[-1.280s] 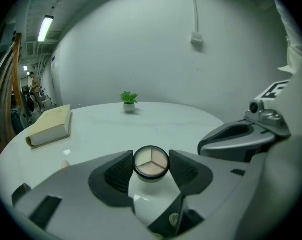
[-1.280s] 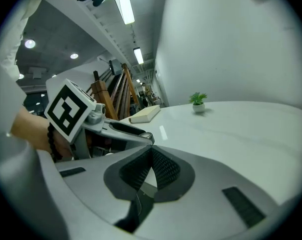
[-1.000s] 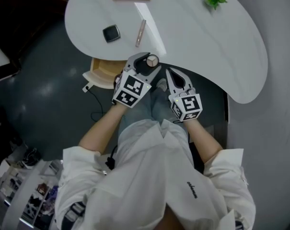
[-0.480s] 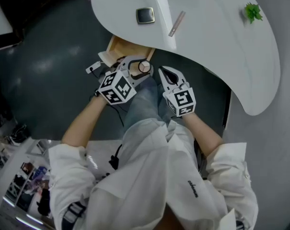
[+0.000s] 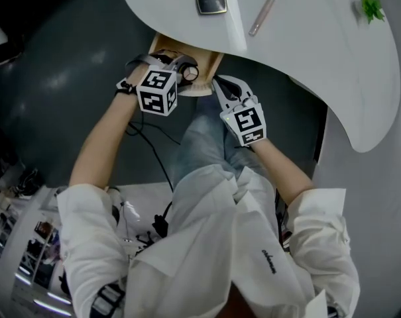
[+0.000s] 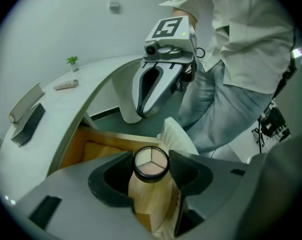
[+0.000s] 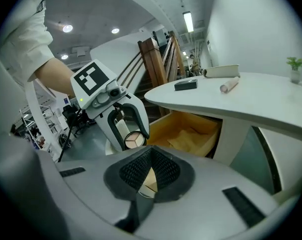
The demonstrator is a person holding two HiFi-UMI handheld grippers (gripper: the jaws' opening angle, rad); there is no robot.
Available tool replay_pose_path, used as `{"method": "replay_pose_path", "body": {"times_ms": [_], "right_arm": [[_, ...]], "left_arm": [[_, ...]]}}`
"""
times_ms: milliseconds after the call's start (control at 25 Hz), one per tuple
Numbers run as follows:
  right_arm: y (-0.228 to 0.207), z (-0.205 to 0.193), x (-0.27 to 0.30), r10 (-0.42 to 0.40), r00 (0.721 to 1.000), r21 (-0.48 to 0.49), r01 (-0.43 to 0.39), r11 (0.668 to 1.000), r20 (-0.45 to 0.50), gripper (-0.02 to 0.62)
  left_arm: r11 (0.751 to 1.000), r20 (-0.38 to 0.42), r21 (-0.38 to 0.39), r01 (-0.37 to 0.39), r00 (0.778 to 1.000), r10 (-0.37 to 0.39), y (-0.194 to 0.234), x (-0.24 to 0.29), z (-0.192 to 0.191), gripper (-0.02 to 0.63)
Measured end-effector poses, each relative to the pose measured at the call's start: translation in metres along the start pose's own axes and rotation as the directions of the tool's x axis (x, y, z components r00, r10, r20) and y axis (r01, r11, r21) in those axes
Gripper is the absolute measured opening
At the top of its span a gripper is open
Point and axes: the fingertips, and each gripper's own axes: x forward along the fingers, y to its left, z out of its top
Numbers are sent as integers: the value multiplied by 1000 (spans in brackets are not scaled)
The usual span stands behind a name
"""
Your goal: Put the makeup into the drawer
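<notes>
Pads [image 6: 113, 176] of the left gripper [image 6: 151, 160] are pressed on a small round makeup pot [image 6: 151, 163] from both sides, so the pot is held tight. Three pale colours are seen in its top, inside a black ring. The pot is held over the front rim of the open wooden drawer [image 6: 101, 136], close to one corner. It cannot be told if the pot and the rim touch. A crumpled yellow-brown sheet [image 7: 186, 138] is seen lying inside the drawer. The drawer is pulled out from under a white curved table [image 5: 306, 45].

The fingers [image 7: 136, 171] of the right gripper [image 7: 150, 170] are closed on each other, and nothing is held between them. This gripper is held just beside the left one, above blue jeans [image 5: 200, 138], and its tip is pointed toward the front of the drawer.

More things are seen on the table top. A dark square case [image 5: 211, 0] is set near the edge above the drawer. A pink tube [image 5: 262, 16] is laid just beside it, apart from it. A flat tan box [image 7: 221, 71] is set further back on the table. A small green plant [image 5: 371, 6] is placed well apart from them, at the other end.

A white shirt [image 5: 220, 244] is worn by the person, and a dark grey floor [image 5: 67, 78] is seen below the table.
</notes>
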Motion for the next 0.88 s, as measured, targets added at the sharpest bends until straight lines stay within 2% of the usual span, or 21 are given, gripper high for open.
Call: {"method": "replay_pose_path", "body": {"times_ms": [160, 280, 640, 880], "right_arm": [[-9, -7, 14, -21, 1000, 6, 21, 1000, 0, 17], [-14, -16, 19, -40, 999, 20, 40, 999, -7, 17], [-27, -29, 13, -62, 998, 73, 61, 995, 3, 17], [-34, -41, 7, -68, 998, 96, 67, 993, 1, 17]], "left_arm": [[990, -47, 112, 88, 995, -84, 0, 20, -6, 238], [979, -72, 157, 128, 990, -118, -1, 38, -14, 238], [981, -93, 121, 151, 986, -140, 17, 83, -31, 238], [973, -121, 144, 183, 979, -167, 12, 113, -43, 239]]}}
